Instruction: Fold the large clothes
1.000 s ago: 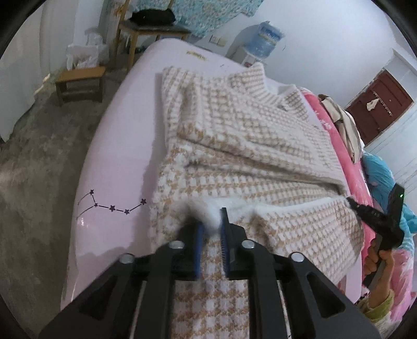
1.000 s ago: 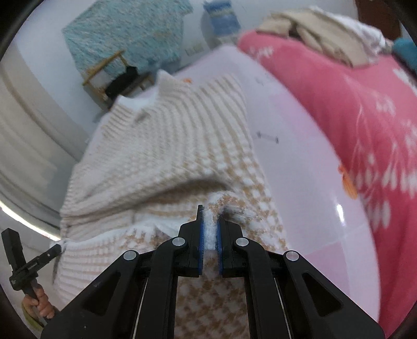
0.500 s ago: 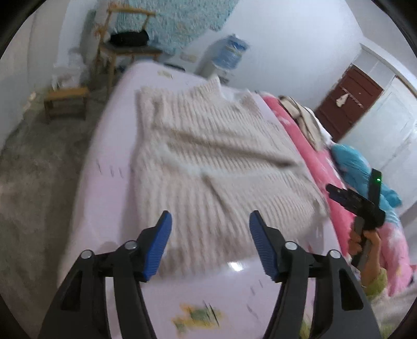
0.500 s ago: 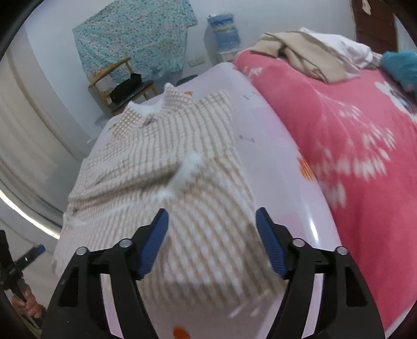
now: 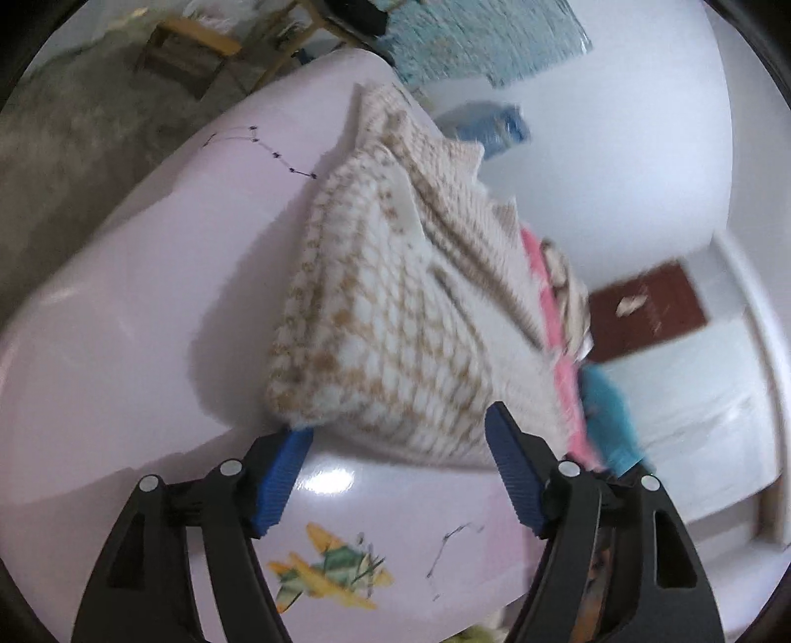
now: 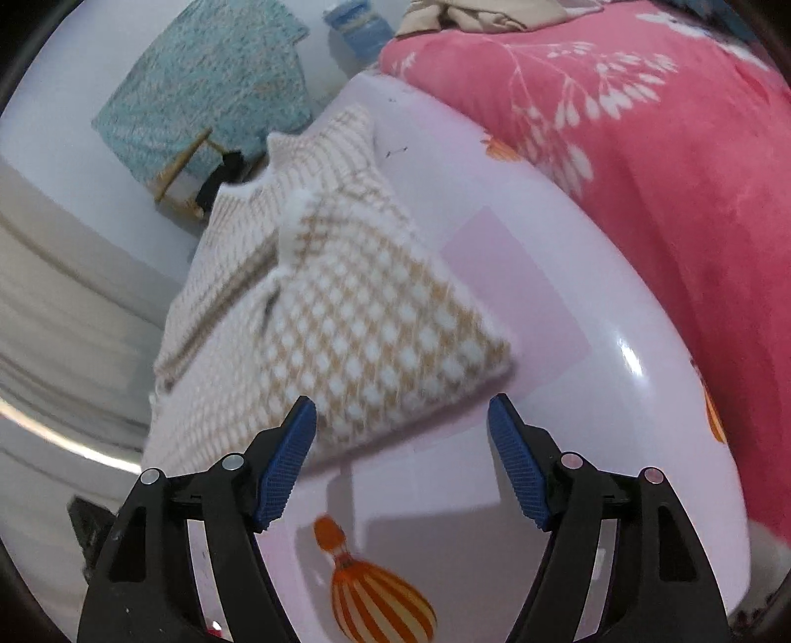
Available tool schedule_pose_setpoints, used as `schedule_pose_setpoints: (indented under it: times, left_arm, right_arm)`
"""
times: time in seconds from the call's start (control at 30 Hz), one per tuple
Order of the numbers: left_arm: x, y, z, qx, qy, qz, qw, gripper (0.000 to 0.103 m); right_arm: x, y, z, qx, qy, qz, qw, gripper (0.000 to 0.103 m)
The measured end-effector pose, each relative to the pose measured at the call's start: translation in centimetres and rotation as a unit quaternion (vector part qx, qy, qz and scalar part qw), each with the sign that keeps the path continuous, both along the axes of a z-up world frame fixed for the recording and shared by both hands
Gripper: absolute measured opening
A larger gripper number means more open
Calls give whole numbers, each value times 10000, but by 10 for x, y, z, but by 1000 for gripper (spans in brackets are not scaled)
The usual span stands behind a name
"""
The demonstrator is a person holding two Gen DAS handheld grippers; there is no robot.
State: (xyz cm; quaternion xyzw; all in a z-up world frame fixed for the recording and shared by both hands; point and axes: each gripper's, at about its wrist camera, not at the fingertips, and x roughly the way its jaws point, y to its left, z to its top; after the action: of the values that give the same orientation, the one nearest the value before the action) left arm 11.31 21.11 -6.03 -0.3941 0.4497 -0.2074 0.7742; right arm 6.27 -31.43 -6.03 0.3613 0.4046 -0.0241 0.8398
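A beige-and-white checked knit sweater (image 5: 395, 321) lies folded on the lilac bed sheet (image 5: 123, 321). My left gripper (image 5: 398, 425) hangs at its near folded edge. Its jaws are opening, and the blue pads (image 5: 282, 475) touch no cloth. In the right wrist view the same sweater (image 6: 356, 336) lies just beyond my right gripper (image 6: 401, 403). That gripper is open, with only the sweater's near corner showing past the gap. Neither gripper holds anything.
A pink flowered quilt (image 6: 642, 148) covers the bed to the right, with a heap of clothes (image 6: 474, 12) on it. A wooden stool (image 5: 188, 44) and grey floor lie off the bed's left side. A water bottle (image 5: 489, 126) and a brown door (image 5: 647, 306) stand by the far wall.
Both grippers were shut on the sweater's white hem. They have let go, opened wide and drawn back to the near edge of the fold. The left view has rolled.
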Motion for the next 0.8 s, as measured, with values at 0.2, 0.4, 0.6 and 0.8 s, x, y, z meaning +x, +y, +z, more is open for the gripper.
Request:
schedule_pose_setpoints:
  times: [0.2,0.4,0.6,0.8]
  left_arm:
    - [4,-2,0,28,139,627,9979,55]
    - [16,-27,17,1356,-51,563,9891,11]
    - [-19,-41,86,2374,-1241,587,9617,8]
    - [-55,-19,115,2253,-1395,425,9633,8]
  right_arm:
    - [11,-6,-5,221,-269,-533,9980,58]
    - [22,8,4,-576,-168,-717,9956,19]
    - [-12,23,71,-1304,-884,-528,9861,6]
    - [-55,29,92,-1136,-969,-411,9879,6]
